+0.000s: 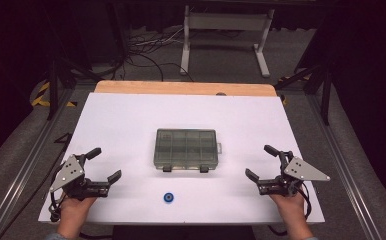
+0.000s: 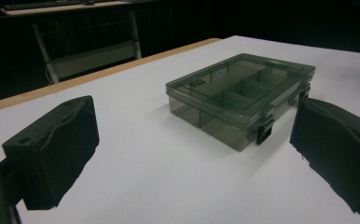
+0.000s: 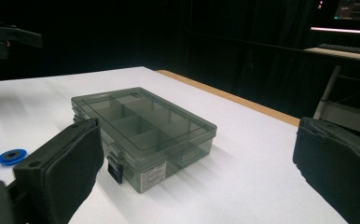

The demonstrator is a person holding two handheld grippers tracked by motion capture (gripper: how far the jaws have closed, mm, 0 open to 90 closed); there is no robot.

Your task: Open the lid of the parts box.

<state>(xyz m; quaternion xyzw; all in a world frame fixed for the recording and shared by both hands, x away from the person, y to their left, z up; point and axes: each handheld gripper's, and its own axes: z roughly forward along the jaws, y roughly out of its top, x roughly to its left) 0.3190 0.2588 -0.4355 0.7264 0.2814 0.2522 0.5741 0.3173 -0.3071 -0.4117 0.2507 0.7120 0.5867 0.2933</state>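
A smoky clear plastic organiser box (image 1: 185, 149) with inner compartments lies closed in the middle of the white table (image 1: 131, 115), two black latches on its near side. It also appears in the left gripper view as the box (image 2: 241, 95) and in the right gripper view as the box (image 3: 141, 128). A small blue ring (image 1: 169, 197) lies near the front edge, seen too as the ring (image 3: 11, 156). My left gripper (image 1: 105, 164) rests open at the front left. My right gripper (image 1: 262, 161) rests open at the front right. Both hold nothing.
A wooden strip (image 1: 181, 88) runs along the table's far edge. Behind it stand a white metal frame (image 1: 226, 30) and cables on the floor. Metal rails (image 1: 26, 165) flank the table on both sides.
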